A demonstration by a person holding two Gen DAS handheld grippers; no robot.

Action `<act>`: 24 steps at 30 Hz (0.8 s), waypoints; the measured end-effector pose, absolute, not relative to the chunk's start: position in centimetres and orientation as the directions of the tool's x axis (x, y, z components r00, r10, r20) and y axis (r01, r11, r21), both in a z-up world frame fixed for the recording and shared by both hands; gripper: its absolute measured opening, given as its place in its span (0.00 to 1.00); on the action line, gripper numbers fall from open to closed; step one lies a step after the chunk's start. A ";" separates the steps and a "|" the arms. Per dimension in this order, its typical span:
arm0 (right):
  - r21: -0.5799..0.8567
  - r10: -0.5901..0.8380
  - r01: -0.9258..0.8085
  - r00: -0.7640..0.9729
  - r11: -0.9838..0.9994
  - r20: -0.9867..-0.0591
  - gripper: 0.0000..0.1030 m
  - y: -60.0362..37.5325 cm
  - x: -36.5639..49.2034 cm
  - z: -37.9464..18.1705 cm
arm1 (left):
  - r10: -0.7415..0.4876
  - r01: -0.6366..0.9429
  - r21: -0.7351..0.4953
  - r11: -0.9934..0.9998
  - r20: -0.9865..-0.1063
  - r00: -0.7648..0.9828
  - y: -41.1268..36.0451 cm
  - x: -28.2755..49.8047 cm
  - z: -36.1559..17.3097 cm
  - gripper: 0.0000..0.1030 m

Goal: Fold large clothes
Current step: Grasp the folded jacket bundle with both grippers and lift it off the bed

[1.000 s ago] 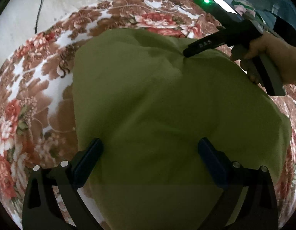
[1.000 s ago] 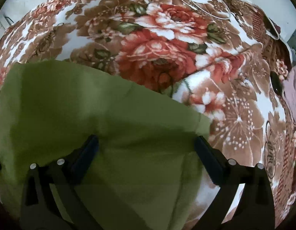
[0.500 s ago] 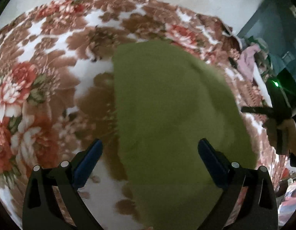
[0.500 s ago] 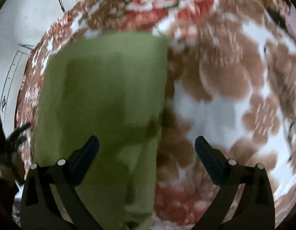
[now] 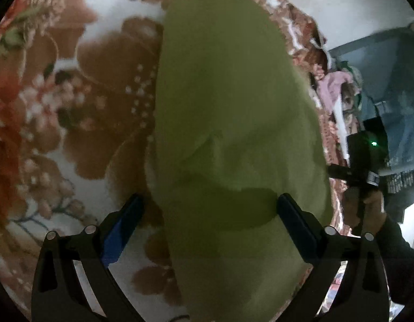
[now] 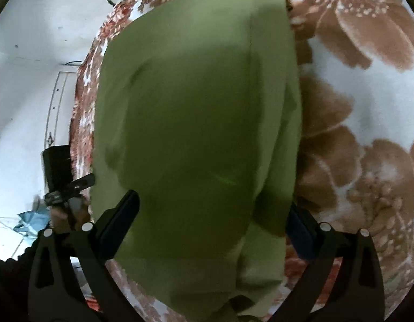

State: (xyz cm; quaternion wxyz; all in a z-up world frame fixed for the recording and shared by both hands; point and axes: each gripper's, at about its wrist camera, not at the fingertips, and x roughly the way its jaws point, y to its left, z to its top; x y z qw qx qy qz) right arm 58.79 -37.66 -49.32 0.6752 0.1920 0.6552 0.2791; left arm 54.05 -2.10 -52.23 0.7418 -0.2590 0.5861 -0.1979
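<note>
Green garment (image 5: 228, 123) lies part-folded on floral blanket (image 5: 73, 94); left gripper (image 5: 209, 214) and right gripper (image 6: 212, 209) both gape wide, holding nothing; advise gripping matching corners evenly before folding.

Black gripper (image 5: 209, 222), blue pads (image 5: 118, 234), silver screws.

A floral blanket (image 5: 81, 86) in brown, red and white covered the bed and carried everything. A green cloth (image 5: 228, 112) lay directly on it, folded into a long strip with layered edges showing along one side (image 6: 284, 139). The cloth ran lengthwise toward the bed's far edge, where the blanket's border met a pale wall (image 6: 27, 53). Blanket showed bare on both sides of the cloth. A pink garment (image 5: 331, 86) sat near the far corner.
</note>
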 end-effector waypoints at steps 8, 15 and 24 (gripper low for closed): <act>0.626 0.629 -0.190 -0.049 0.757 -0.776 0.96 -35.4 59.3 -48.0 | -0.679 0.049 -0.689 0.723 -0.695 0.235 -4.1 54.0 -49.8 0.95; 0.703 0.700 -0.056 -0.063 0.709 -0.711 0.92 -34.8 60.2 -51.5 | -0.680 0.019 -0.690 0.724 -0.709 0.186 -4.6 54.7 -52.8 0.92; 0.731 0.728 -0.006 -0.077 0.683 -0.681 0.62 -33.8 59.6 -53.0 | -0.698 0.005 -0.707 0.707 -0.698 0.159 -5.3 55.5 -53.1 0.61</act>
